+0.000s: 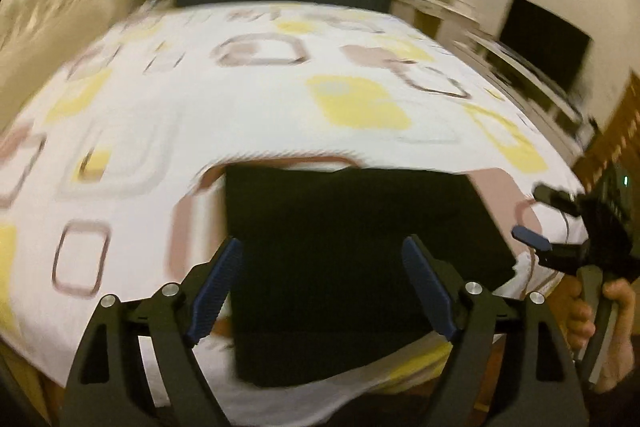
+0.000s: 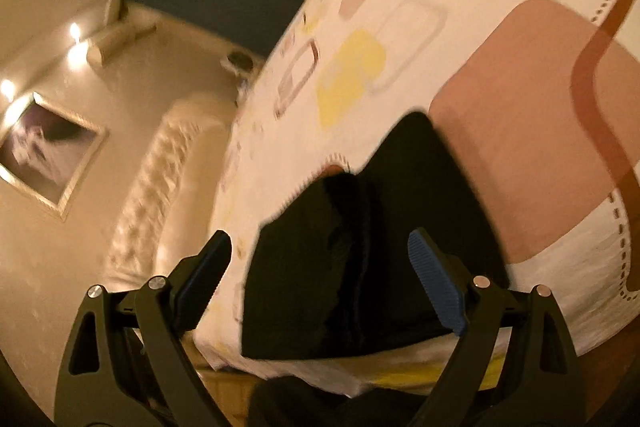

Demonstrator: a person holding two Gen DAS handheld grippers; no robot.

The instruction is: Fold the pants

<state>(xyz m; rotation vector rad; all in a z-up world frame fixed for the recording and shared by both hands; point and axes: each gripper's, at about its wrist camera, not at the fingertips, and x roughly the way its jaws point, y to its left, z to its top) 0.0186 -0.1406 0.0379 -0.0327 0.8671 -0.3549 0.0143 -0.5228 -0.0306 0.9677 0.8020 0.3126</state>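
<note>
The black pants [image 1: 352, 211] lie folded into a flat rectangle near the front edge of the bed. My left gripper [image 1: 324, 247] hovers above their near part, jaws wide apart and nothing between the blue pads. In the right wrist view the pants [image 2: 360, 251] show stacked layers with a dark folded edge. My right gripper [image 2: 320, 239] stands open over them, its pads clear of the cloth. The left wrist view also shows the right gripper [image 1: 530, 213] at the right of the pants, open, held by a hand [image 1: 616, 311].
The bed sheet [image 1: 200, 107] is white with yellow and brown squares and stretches far beyond the pants. A dark screen [image 1: 544, 55] on a low unit stands at the right. A tufted cream headboard [image 2: 160, 187] and a framed picture [image 2: 44, 155] are by the wall.
</note>
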